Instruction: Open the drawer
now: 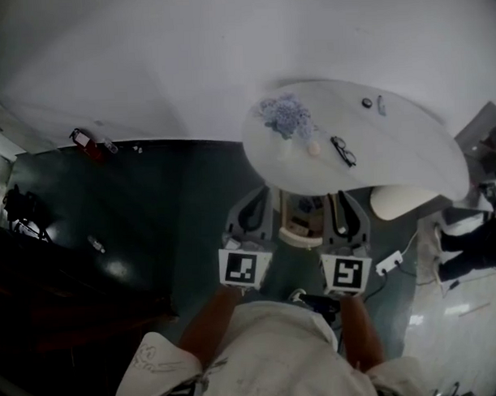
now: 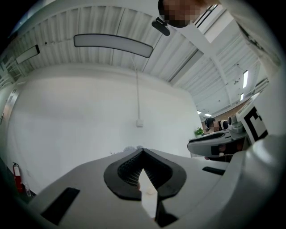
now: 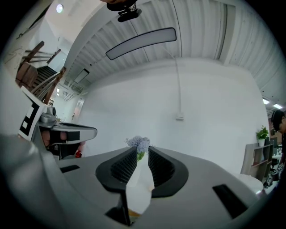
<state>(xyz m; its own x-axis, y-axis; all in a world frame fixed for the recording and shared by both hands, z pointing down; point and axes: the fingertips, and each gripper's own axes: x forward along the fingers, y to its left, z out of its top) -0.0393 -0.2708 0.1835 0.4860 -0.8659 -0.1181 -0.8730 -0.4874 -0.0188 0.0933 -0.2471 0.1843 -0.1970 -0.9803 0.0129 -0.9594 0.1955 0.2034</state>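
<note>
No drawer shows plainly in any view. In the head view my left gripper (image 1: 260, 199) and right gripper (image 1: 344, 199) are held side by side, pointing at the near edge of a white oval table (image 1: 409, 159). Between them, under that edge, sits a beige and white thing (image 1: 302, 224) that I cannot identify. In the left gripper view the left gripper (image 2: 142, 152) has its pad tips meeting, with nothing between them. The right gripper (image 3: 142, 154) shows a narrow gap between its pads, holding nothing. A bunch of pale blue flowers (image 3: 138, 143) appears through that gap.
On the table are the flowers (image 1: 286, 115), a pair of glasses (image 1: 342, 149) and small dark items (image 1: 373, 103). A white stool (image 1: 402, 200) and a power strip (image 1: 388, 263) are at the right. A red fire extinguisher (image 1: 83, 140) stands by the far wall.
</note>
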